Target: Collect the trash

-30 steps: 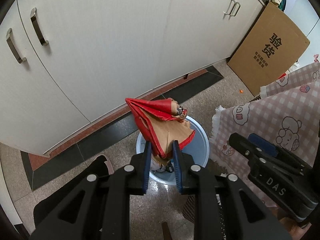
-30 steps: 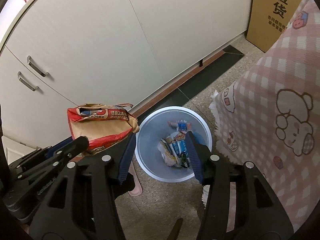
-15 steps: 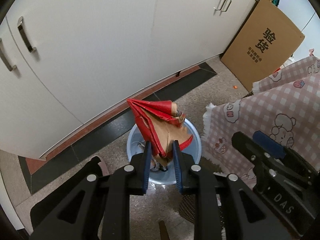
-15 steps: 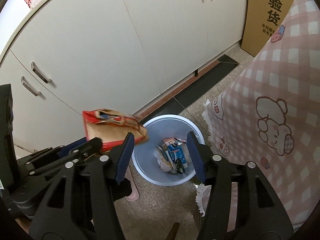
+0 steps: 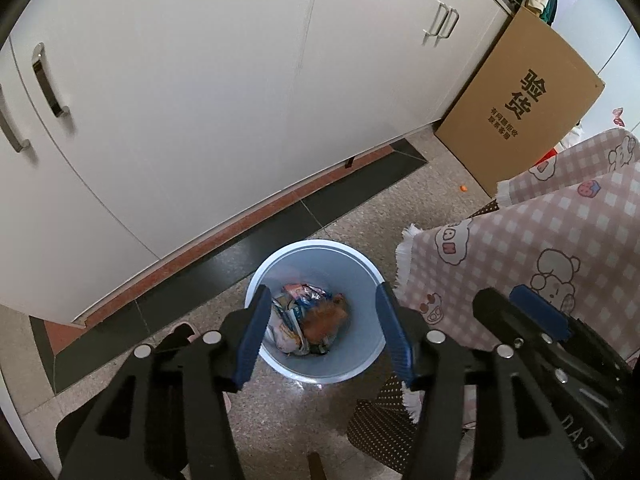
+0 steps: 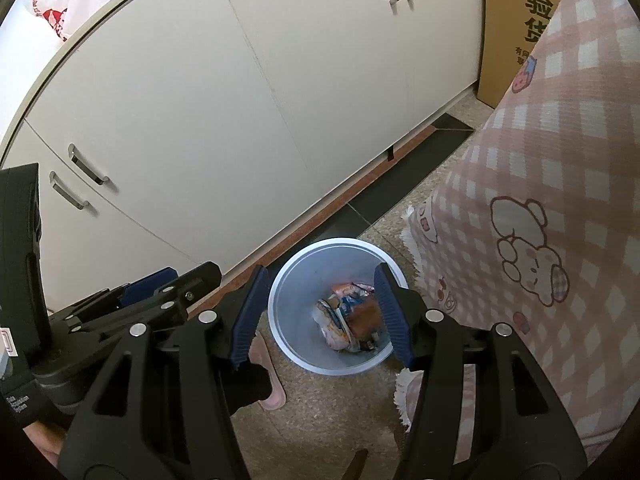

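Left wrist view: crumpled trash, wrappers and a brown paper piece, lies at the bottom of a pale blue bin on the speckled floor. The left gripper hangs above it, its jaws opening with nothing between them. The right gripper hangs above the bin too, jaws apart and empty. White cabinets stand beyond the bin; a pink checked cloth hangs just right of it.

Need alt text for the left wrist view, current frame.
The left gripper, jaws opening with nothing between them, hangs over a pale blue trash bin on a speckled floor, crumpled wrappers at its bottom. White cabinets stand behind, a cardboard box leans upper right, and a pink checked cloth and the right gripper sit right.
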